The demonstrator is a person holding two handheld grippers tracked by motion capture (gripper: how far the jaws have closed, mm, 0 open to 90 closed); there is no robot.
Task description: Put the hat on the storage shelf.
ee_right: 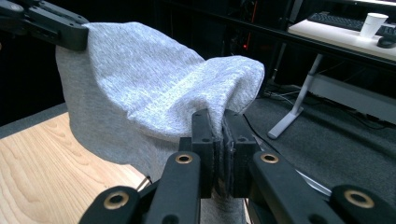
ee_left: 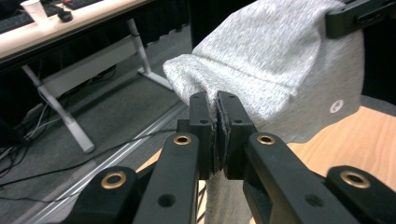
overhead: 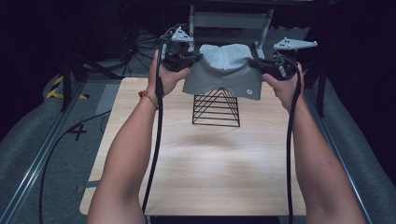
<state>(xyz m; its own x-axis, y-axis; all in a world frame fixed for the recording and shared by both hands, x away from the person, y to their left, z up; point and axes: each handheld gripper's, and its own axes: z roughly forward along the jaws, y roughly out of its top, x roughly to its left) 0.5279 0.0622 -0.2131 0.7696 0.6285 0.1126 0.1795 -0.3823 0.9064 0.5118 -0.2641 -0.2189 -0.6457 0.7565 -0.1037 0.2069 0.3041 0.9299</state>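
I can read a painted 4 [overhead: 77,132] on the grey floor at far left, and the grey cloth [overhead: 224,70] bears a small round white logo [overhead: 250,92] too small to read. My left gripper [overhead: 195,57] has its jaws clamped on the soft, flecked knit's left edge, my right gripper [overhead: 254,62] pinches the right edge, holding it above the black wire rack [overhead: 216,108], whose top it hides, over the pale wooden table [overhead: 210,172]
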